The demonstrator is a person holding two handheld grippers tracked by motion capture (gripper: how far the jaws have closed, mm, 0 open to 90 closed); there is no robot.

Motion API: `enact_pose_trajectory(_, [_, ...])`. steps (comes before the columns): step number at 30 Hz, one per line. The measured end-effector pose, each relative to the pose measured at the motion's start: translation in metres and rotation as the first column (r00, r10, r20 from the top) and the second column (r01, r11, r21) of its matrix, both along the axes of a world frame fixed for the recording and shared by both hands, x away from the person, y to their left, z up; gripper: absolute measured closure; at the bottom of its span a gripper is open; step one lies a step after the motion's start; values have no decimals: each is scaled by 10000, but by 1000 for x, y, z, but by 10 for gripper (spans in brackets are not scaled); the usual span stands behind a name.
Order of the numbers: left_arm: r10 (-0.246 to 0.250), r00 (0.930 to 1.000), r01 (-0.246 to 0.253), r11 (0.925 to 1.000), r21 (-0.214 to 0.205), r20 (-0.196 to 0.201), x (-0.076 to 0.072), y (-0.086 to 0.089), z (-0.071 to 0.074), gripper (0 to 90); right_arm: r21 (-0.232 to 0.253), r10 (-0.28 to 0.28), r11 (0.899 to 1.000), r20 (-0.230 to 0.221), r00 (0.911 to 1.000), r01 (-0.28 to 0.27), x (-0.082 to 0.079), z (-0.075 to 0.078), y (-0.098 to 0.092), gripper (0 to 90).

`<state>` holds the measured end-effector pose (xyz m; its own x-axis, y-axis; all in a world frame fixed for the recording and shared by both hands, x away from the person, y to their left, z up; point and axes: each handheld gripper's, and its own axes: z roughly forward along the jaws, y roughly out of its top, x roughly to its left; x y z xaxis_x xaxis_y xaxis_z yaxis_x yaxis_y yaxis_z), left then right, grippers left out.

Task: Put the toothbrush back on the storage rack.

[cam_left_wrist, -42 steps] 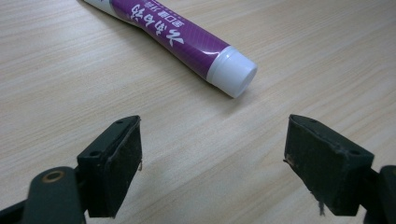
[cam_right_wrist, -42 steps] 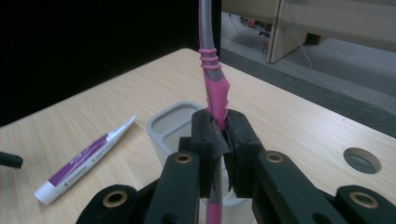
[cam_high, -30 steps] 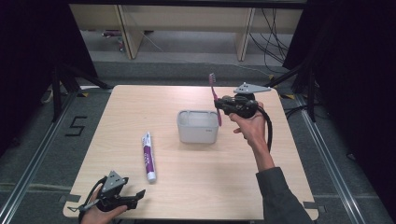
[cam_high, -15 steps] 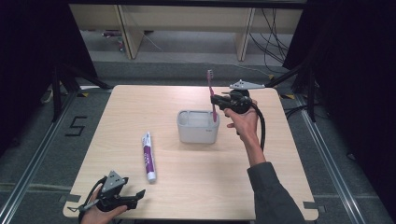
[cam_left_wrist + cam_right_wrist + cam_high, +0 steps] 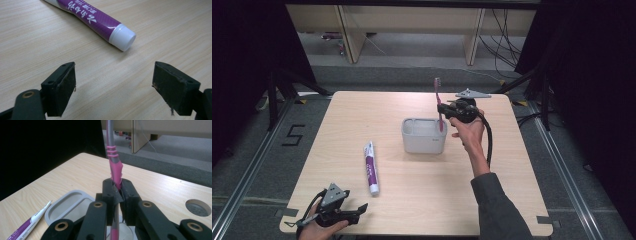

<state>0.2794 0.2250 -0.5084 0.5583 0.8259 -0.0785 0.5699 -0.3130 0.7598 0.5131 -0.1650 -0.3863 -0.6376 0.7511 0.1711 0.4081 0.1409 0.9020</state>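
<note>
Lowered toothbrush point(image 5: 438, 100), clamped in right hand-held gripper point(image 5: 443, 111).

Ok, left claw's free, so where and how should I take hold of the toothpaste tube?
Grip the toothpaste tube mid-body, coming straight down from above with the open left claw straddling its width. It lies flat, lengthwise up the table, so its long sides are exposed; the cap end is narrower and rounder.

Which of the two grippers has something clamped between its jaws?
The right gripper, above the grey holder: its jaws pinch the pink toothbrush upright. The left gripper rests open near the table's front edge, the purple toothpaste tube lying untouched ahead of it.
</note>
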Motion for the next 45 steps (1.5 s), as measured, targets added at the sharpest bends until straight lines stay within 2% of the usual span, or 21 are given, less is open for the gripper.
enact_pose_trajectory(1, [40,10000,-40,10000,-16,-3,0,0,0,184,30,-149,9999,-85,9999,149,-1,-1,1,833])
enact_pose_trajectory(3, [25,10000,-25,10000,-12,-11,0,0,0,184,151,99,9998,-81,9999,-98,0,-3,2,833])
enact_pose_trajectory(5, [23,10000,-23,10000,-2,-7,0,0,0,184,19,1,10000,29,10000,-1,1,-6,2,833])
enact_pose_trajectory(7, [52,10000,-52,10000,47,-26,-1,-1,1,184,20,-27,10000,-162,9999,28,1,-11,2,833])
enact_pose_trajectory(9, [22,10000,-22,10000,-6,-21,0,0,0,184,-196,-116,9997,86,9999,118,3,-15,0,833])
enact_pose_trajectory(10, [31,10000,-32,10000,-12,-6,0,0,0,184,61,-98,9999,-264,9996,100,2,-17,0,833])
enact_pose_trajectory(11, [34,10000,-34,10000,-15,-6,0,0,0,184,-65,-25,10000,-177,9998,24,3,-19,0,832])
enact_pose_trajectory(14, [84,10000,-83,10000,-27,36,-1,-1,-1,184,123,-144,9998,-398,9991,149,2,-23,-1,832])
enact_pose_trajectory(18, [39,10000,-39,10000,43,4,-1,-1,0,184,-2,-43,10000,-310,9995,43,3,-27,-2,831])
enact_pose_trajectory(19, [57,10000,-57,10000,-3,43,0,-1,0,184,-59,-104,9999,-335,9994,102,3,-27,-3,832])
enact_pose_trajectory(20, [80,10000,-80,10000,-14,22,-1,-1,0,184,129,-166,9998,-539,9984,173,2,-28,-2,831])
enact_pose_trajectory(21, [27,10000,-27,10000,4,-34,0,-1,0,184,72,-138,9999,-419,9990,141,3,-30,-2,831])
enact_pose_trajectory(23, [-20,9999,21,10000,65,-99,0,-1,0,184,71,-151,9999,-583,9982,155,2,-32,-2,831])
enact_pose_trajectory(24, [24,10000,-24,10000,36,-76,0,-1,0,184,-49,-109,9999,-413,9991,108,3,-33,-2,830])
enact_pose_trajectory(25, [11,10000,-10,10000,47,-82,0,-1,0,184,-113,-166,9998,-347,9993,162,4,-34,-3,830])
enact_pose_trajectory(27, [24,10000,-24,10000,26,-55,0,-1,0,184,76,-249,9996,-621,9978,254,2,-35,-2,830])
enact_pose_trajectory(35, [11,10000,-11,10000,-17,16,0,-1,-1,184,-64,-154,9999,-483,9987,151,2,-40,-3,828])
enact_pose_trajectory(38, [16,10000,-16,10000,56,-59,0,-1,0,184,46,-161,9999,-730,9972,165,0,-41,-3,827])
enact_pose_trajectory(41, [2,10000,-2,10000,-10,13,0,-1,-1,184,-89,-214,9997,-624,9978,209,-1,-44,-4,825])
enact_pose_trajectory(43, [-17,10000,17,10000,-4,24,0,-1,-1,184,-374,-210,9991,-374,9991,196,-1,-45,-6,823])
enact_pose_trajectory(45, [-7,10000,7,10000,8,8,0,-1,-1,184,-254,-247,9994,-624,9977,231,-4,-45,-6,822])
